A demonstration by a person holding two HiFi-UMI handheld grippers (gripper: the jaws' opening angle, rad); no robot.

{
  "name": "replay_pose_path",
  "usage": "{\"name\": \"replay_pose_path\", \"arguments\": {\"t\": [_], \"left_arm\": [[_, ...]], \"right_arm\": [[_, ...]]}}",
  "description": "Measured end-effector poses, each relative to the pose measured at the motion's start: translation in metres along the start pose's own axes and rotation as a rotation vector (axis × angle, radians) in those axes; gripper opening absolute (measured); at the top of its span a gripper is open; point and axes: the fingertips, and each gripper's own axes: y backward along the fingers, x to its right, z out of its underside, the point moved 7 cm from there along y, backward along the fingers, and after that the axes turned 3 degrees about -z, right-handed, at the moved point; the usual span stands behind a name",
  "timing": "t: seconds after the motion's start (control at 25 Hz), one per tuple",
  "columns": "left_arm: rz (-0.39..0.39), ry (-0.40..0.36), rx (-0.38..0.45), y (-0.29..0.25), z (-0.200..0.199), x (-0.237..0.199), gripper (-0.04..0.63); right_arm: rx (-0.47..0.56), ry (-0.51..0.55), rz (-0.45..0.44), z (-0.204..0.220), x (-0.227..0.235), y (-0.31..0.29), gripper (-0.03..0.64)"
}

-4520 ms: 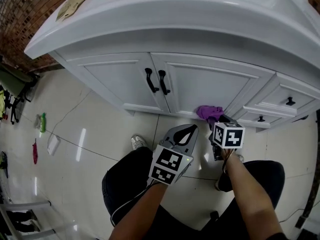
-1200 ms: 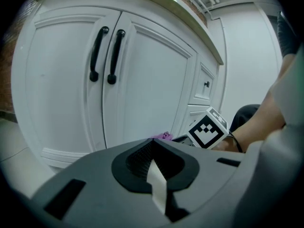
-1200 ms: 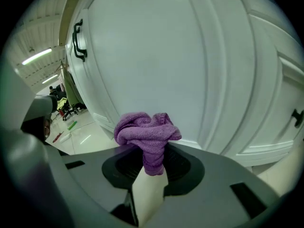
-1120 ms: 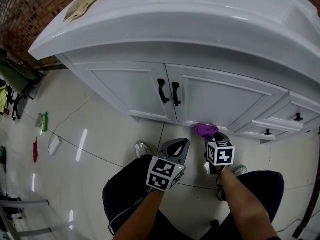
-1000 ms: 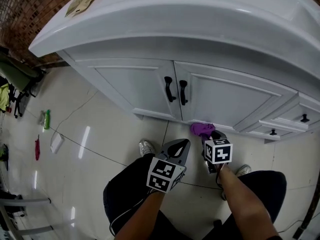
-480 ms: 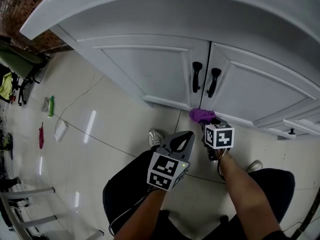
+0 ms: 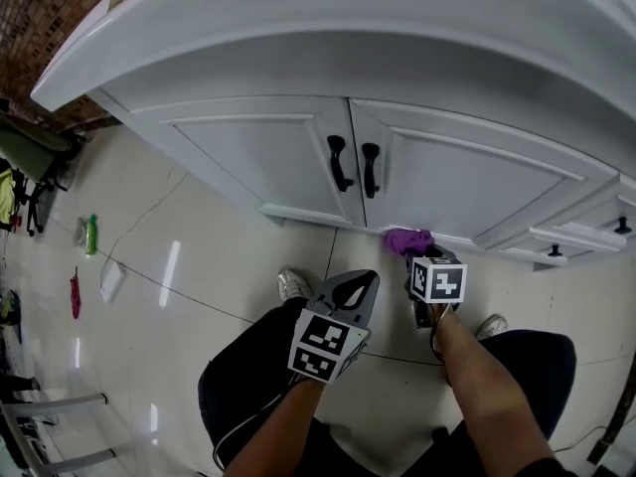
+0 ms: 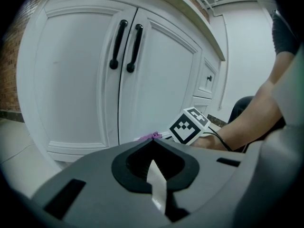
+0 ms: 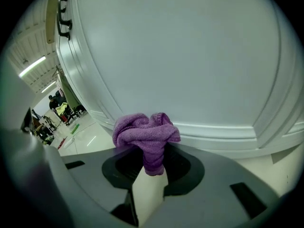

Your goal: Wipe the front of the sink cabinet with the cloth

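Note:
The purple cloth [image 7: 407, 240] is bunched up and pinched in my right gripper [image 7: 420, 257], which is shut on it. In the right gripper view the cloth [image 9: 147, 132] is pressed against the bottom rail of the white cabinet door [image 9: 190, 56], just above my right gripper [image 9: 151, 150]. It sits low on the right-hand door [image 7: 467, 182], to the right of the two black handles [image 7: 354, 166]. My left gripper [image 7: 361, 282] hangs shut and holds nothing, a short way left of the cloth and off the cabinet. The left gripper [image 8: 153, 141] view faces both doors [image 8: 76, 80].
The white countertop [image 7: 328, 18] overhangs the doors. Drawers with black knobs [image 7: 556, 249] lie to the right. The person's shoes [image 7: 291, 284] rest on the tiled floor below the grippers. A green bottle [image 7: 91, 235] and other small items lie on the floor at far left.
Half a second ago the cloth sat under the door handles. It has since slid right along the bottom rail to under the right door. The left gripper has stayed shut beside it.

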Motion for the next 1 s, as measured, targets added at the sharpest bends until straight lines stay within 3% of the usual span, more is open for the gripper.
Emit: {"name": "replay_pose_path", "arguments": {"t": [0.68, 1.0], "left_arm": [[0.114, -0.071, 0.02, -0.046, -0.032, 0.078, 0.003], [0.13, -0.107, 0.019, -0.058, -0.045, 0.107, 0.003]], "right_arm": [[0.007, -0.044, 0.152, 0.018, 0.109, 0.075, 0.115], [0.07, -0.099, 0.167, 0.012, 0.117, 0.111, 0.115]]}}
